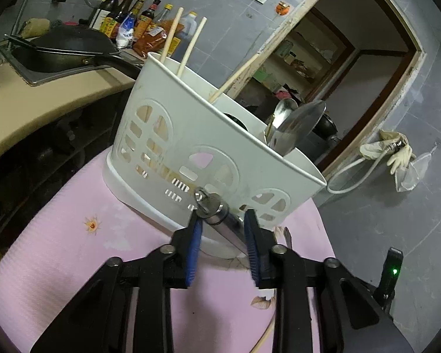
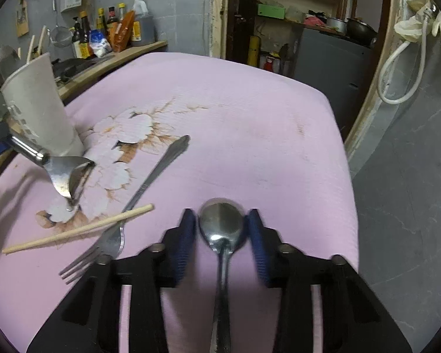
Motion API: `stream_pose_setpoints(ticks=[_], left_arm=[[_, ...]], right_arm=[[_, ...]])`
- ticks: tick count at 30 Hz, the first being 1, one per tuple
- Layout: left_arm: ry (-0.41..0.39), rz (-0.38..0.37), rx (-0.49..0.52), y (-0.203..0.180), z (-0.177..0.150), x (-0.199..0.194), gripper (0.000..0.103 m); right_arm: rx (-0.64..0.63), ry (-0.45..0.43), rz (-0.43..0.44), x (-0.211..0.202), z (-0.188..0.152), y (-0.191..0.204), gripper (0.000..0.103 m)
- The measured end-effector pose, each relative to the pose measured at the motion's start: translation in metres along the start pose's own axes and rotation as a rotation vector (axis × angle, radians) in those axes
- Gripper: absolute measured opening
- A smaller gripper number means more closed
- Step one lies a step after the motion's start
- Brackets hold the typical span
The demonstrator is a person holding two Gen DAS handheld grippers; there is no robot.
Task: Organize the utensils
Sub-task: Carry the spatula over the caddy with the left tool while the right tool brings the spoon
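Observation:
A white slotted utensil holder (image 1: 220, 147) stands on the pink mat (image 1: 58, 235), with chopsticks (image 1: 191, 44) and steel spoons (image 1: 297, 126) sticking out of it. My left gripper (image 1: 223, 226) is shut on the steel handle of a peeler (image 1: 217, 214), just in front of the holder. In the right wrist view the peeler (image 2: 64, 173) hangs tilted beside the holder (image 2: 41, 111), its blade end low over the mat. My right gripper (image 2: 222, 226) has its blue pads against both sides of a spoon (image 2: 220, 220) lying on the mat. A fork (image 2: 150, 182) and one chopstick (image 2: 82, 229) lie to the left of it.
Left of the mat runs a counter (image 1: 44, 103) with a black wok (image 1: 67, 47) and several sauce bottles (image 1: 132, 14). An open doorway (image 1: 338, 73) lies behind. A white hose and gloves (image 2: 411, 29) hang on the right wall. The mat's edge (image 2: 344, 147) drops to grey floor.

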State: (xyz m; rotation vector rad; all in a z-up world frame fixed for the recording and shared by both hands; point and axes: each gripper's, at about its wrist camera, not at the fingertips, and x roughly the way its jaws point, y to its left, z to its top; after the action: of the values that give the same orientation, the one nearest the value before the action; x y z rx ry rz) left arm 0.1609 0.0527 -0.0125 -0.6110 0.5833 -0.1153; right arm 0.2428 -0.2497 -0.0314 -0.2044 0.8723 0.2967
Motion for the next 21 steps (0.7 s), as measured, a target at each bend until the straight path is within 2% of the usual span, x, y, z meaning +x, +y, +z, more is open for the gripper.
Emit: stream_pose_setpoints(ticks=[5,8,15,21], left_arm=[[-0.026,-0.006,0.036,-0.009,-0.003,-0.005,0.02],[-0.052,-0.014,0.08,-0.019,-0.005,-0.012,0.019],[-0.109,-0.033,0.239,-0.058,-0.017,-0.024,0.016],[-0.113,-0.074,0.324,-0.084,-0.022,-0.025,0.014]], right_arm=[[-0.024,-0.023,-0.013,-0.004,-0.003,0.005,0.031],[-0.039,-0.074,-0.006,-0.015,-0.007,0.01,0.031],[-0.078,-0.291,-0.06,-0.056,-0.017,0.028,0.031],[-0.054,-0.468,-0.072,-0.086,-0.02,0.032,0.031]])
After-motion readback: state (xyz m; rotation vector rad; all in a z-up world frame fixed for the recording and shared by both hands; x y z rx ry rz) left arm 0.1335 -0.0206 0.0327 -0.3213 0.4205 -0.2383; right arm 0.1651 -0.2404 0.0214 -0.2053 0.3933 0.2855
